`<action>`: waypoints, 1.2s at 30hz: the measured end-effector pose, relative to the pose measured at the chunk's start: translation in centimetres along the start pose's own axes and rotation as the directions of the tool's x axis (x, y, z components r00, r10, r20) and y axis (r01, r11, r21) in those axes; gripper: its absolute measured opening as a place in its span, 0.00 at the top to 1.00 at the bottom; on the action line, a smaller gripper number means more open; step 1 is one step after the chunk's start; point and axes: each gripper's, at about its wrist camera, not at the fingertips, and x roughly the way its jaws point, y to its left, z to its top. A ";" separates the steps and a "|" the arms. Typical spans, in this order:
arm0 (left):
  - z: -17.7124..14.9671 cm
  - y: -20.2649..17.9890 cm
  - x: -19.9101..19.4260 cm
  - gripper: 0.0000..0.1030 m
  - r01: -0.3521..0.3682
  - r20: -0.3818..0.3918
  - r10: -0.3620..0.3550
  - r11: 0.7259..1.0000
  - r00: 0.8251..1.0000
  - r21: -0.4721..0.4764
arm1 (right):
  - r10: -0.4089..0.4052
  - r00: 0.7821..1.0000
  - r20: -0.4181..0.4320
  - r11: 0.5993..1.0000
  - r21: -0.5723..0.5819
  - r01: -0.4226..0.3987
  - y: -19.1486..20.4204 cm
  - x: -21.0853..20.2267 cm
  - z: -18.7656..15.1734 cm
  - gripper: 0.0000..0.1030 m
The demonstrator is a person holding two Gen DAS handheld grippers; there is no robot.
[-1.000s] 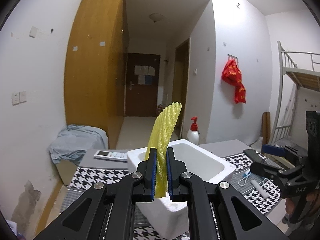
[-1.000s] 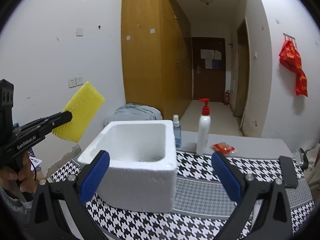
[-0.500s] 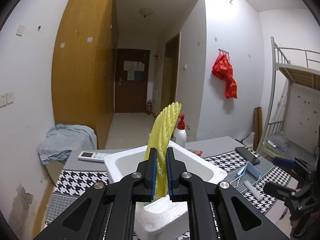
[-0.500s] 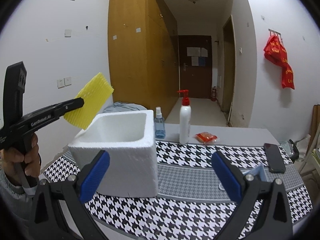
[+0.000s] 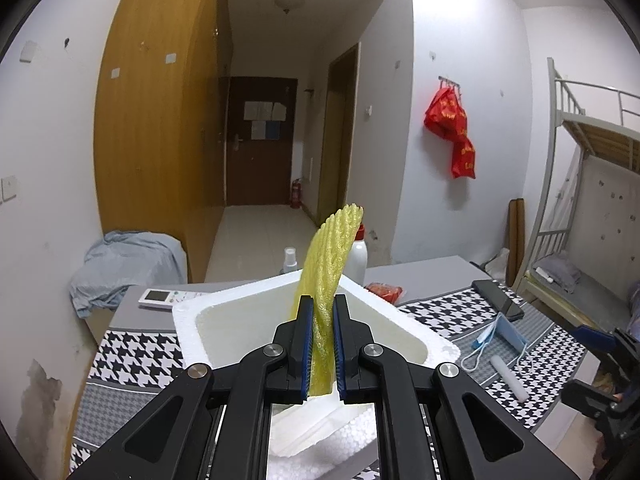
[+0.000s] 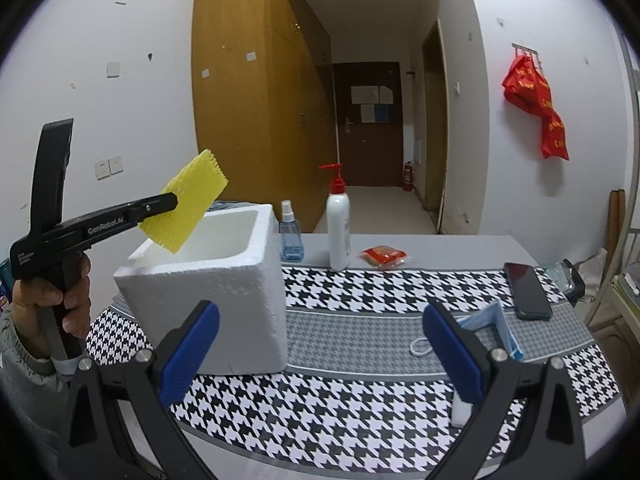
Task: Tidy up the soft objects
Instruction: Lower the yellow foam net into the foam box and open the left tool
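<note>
My left claw (image 5: 321, 344) pinches the yellow ribbed foam net sleeve (image 5: 326, 264) above the white styrofoam box (image 6: 224, 280) at twelve o'clock. My right claw (image 6: 320, 352) gapes wide, empty. The houndstooth-clothed tabletop (image 6: 380, 292) stands before a wooden wardrobe (image 6: 256, 92) and dark door (image 6: 366, 120).

Open-topped foam box (image 6: 224, 276) (bottles (image 6: 338, 232) just beside), bare houndstooth cloth (image 6: 360, 316) rightward

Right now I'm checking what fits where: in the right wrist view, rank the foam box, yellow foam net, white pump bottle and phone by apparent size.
1. foam box
2. yellow foam net
3. white pump bottle and phone: look alike, unranked.
</note>
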 end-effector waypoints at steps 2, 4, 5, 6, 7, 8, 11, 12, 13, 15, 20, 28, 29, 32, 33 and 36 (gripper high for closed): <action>0.0 -0.1 0.5 0.88 -0.010 -0.016 0.010 1.000 1.000 0.001 | -0.008 1.000 0.000 1.000 0.007 0.008 -0.5 -0.2 -0.1 0.00; 0.0 -0.1 0.8 0.77 -0.014 -0.027 0.014 1.000 1.000 -0.001 | -0.011 1.000 -0.001 1.000 0.012 0.011 -0.8 -0.2 -0.3 0.00; 0.0 -0.1 0.8 0.64 -0.013 -0.029 0.013 1.000 1.000 -0.001 | -0.015 1.000 -0.003 1.000 0.015 0.015 -1.0 -0.3 -0.4 0.00; 0.0 -0.2 0.8 0.55 -0.013 -0.023 0.013 1.000 1.000 -0.003 | -0.021 1.000 -0.004 1.000 0.019 0.021 -1.2 -0.3 -0.4 0.00; 0.0 -0.2 0.6 0.36 -0.018 -0.014 0.017 1.000 1.000 -0.007 | -0.024 1.000 -0.004 0.999 0.022 0.024 -1.4 -0.3 -0.5 0.00; -0.1 -0.3 0.4 0.20 -0.027 -0.003 0.027 1.000 1.000 -0.010 | -0.025 1.000 -0.003 0.999 0.026 0.025 -1.6 -0.3 -0.6 0.00; -0.1 -0.6 -0.3 0.04 -0.045 0.041 0.046 0.999 0.998 -0.009 | -0.029 1.000 -0.002 0.999 0.036 0.029 -2.0 -0.5 -0.7 0.00; 0.0 -0.7 -0.4 0.03 -0.048 0.049 0.048 0.999 0.998 -0.010 | -0.030 1.000 0.000 0.999 0.039 0.030 -2.2 -0.6 -0.8 0.00; 0.0 -0.7 -0.5 0.01 -0.045 0.054 0.046 0.999 0.997 -0.013 | -0.031 1.000 0.001 0.999 0.041 0.030 -2.3 -0.7 -0.8 0.00; 0.0 -0.8 -0.8 0.01 -0.036 0.062 0.037 0.999 0.997 -0.017 | -0.036 0.999 0.002 0.998 0.047 0.036 -2.5 -0.8 -0.8 0.00; -0.1 -1.0 -1.7 0.01 -0.037 0.080 0.039 0.999 0.996 -0.020 | -0.049 0.999 0.010 0.997 0.064 0.049 -3.2 -1.4 -1.0 0.00; -0.2 -1.8 -3.2 0.01 -0.042 0.099 0.042 0.999 0.994 -0.008 | -0.057 0.998 0.026 0.996 0.063 0.055 -3.5 -2.7 -1.0 0.00; -0.2 -2.0 -3.4 0.01 -0.040 0.100 0.041 0.999 0.994 -0.005 | -0.057 0.998 0.029 0.996 0.063 0.055 -3.5 -2.9 -1.0 0.00; -0.3 -2.5 -4.0 0.01 -0.039 0.106 0.039 0.999 0.994 0.004 | -0.056 0.998 0.038 0.997 0.063 0.054 -3.6 -3.5 -1.1 0.00; -0.4 -2.4 -4.2 0.01 -0.038 0.109 0.037 0.999 0.993 0.004 | -0.056 0.998 0.040 0.997 0.063 0.054 -3.6 -3.7 -1.1 0.00; -0.6 -3.1 -5.0 0.01 -0.036 0.115 0.034 0.999 0.993 0.011 | -0.057 0.997 0.049 0.997 0.064 0.053 -3.7 -4.4 -1.2 0.00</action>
